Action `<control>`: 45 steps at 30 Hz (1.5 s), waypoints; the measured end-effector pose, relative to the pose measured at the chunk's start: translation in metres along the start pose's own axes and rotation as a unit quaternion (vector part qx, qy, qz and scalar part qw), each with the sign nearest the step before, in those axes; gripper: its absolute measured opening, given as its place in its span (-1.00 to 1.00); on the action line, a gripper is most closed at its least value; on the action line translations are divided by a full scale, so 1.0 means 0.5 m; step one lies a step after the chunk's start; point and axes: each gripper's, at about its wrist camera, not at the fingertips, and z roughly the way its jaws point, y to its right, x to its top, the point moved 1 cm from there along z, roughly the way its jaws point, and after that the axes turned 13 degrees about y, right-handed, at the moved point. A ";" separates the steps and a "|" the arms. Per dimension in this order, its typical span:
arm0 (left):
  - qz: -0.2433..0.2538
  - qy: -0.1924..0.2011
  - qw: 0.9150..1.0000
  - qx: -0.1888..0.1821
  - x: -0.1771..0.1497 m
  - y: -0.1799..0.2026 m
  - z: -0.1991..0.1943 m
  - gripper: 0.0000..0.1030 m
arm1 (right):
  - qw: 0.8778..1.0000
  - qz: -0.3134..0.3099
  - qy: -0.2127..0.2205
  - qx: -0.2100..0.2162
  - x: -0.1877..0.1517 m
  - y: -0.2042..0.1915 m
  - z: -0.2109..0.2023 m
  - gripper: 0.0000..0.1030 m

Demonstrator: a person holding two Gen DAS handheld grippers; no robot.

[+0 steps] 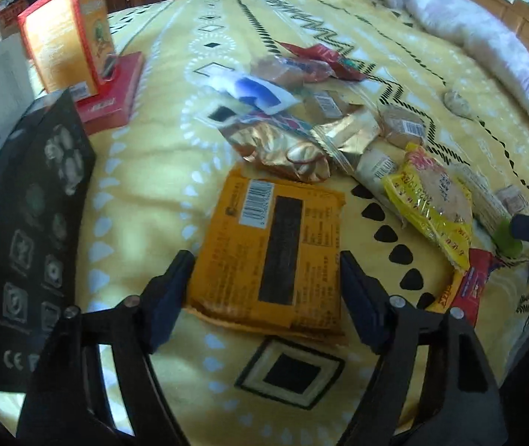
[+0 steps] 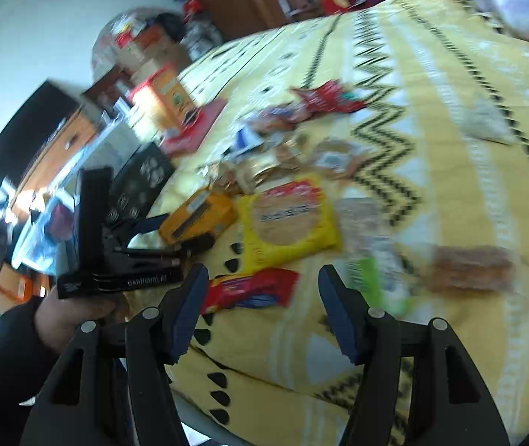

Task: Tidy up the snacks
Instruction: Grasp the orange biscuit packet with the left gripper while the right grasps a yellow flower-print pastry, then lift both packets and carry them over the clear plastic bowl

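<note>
Orange packet [image 1: 272, 252]: lies flat on the yellow bedspread [image 1: 145, 193], between the left gripper [image 1: 264, 278] fingers, not pinched.
Right gripper [image 2: 259, 297]: spread, holding nothing.
Left to do: most snacks lie in a messy pile [image 1: 324, 137].

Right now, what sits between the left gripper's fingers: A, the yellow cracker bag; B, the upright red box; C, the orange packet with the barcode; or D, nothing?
C: in the left wrist view the orange packet lies between the open fingers of the left gripper.
</note>
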 end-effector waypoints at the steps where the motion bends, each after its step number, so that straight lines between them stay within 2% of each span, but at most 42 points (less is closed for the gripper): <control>1: -0.001 0.002 1.000 0.002 -0.002 -0.002 -0.005 0.50 | 1.000 -0.016 -0.009 -0.006 0.000 -0.006 0.019 0.27; 4: -0.010 -0.002 1.000 -0.006 -0.011 -0.006 -0.017 0.50 | 0.997 -0.056 -0.026 -0.050 0.010 -0.004 0.066 0.27; 5: -0.010 -0.001 1.000 -0.008 -0.011 -0.007 -0.019 0.50 | 0.996 -0.060 -0.033 -0.055 0.016 0.001 0.081 0.35; 6: -0.011 -0.001 1.000 -0.010 -0.012 -0.007 -0.020 0.50 | 0.996 -0.065 -0.042 -0.051 0.020 0.006 0.096 0.55; 8: -0.014 -0.001 1.000 -0.013 -0.013 -0.006 -0.018 0.51 | 0.993 -0.087 -0.056 -0.048 0.027 0.002 0.126 0.73; 13: -0.021 -0.002 1.000 -0.019 -0.019 -0.010 -0.009 0.56 | 0.986 -0.125 -0.084 -0.070 0.036 -0.004 0.192 0.79; 15: -0.017 -0.001 1.000 -0.019 -0.021 -0.007 -0.005 0.65 | 0.984 -0.128 -0.091 -0.081 0.033 -0.001 0.211 0.82; 17: -0.008 0.000 1.000 -0.021 -0.023 0.000 0.001 0.84 | 0.982 -0.132 -0.093 -0.093 0.023 -0.006 0.219 0.84; 19: -0.005 0.001 1.000 -0.016 -0.023 0.005 0.007 0.91 | 0.980 -0.141 -0.093 -0.104 0.014 -0.016 0.222 0.84; 21: -0.011 0.003 1.000 -0.015 -0.022 0.004 0.011 0.88 | 0.983 -0.125 -0.081 -0.105 0.009 -0.018 0.214 0.62; 23: -0.014 0.008 1.000 -0.007 -0.019 -0.003 0.009 0.52 | 0.988 -0.094 -0.069 -0.097 0.006 -0.010 0.203 0.56; 24: -0.017 0.008 1.000 -0.007 -0.017 -0.006 0.008 0.50 | 0.990 -0.084 -0.059 -0.096 0.007 -0.007 0.195 0.48; 27: -0.026 0.017 0.999 -0.010 -0.013 -0.016 -0.007 0.40 | 0.994 -0.064 -0.035 -0.087 0.014 -0.008 0.170 0.48; 31: -0.031 0.053 0.998 -0.001 0.004 -0.024 -0.054 0.39 | 0.994 -0.063 0.007 -0.090 0.032 -0.024 0.125 0.48; 34: -0.028 0.106 0.994 0.011 0.042 -0.030 -0.118 0.39 | 0.991 -0.069 0.045 -0.101 0.066 -0.049 0.093 0.48; 37: -0.025 0.165 0.986 0.022 0.086 -0.044 -0.193 0.39 | 0.988 -0.073 0.083 -0.103 0.111 -0.078 0.067 0.48; 41: -0.023 0.240 0.970 0.040 0.136 -0.076 -0.301 0.39 | 0.984 -0.081 0.127 -0.096 0.174 -0.132 0.038 0.48; 45: -0.026 0.292 0.953 0.073 0.166 -0.127 -0.378 0.39 | 0.980 -0.092 0.160 -0.077 0.236 -0.206 0.030 0.48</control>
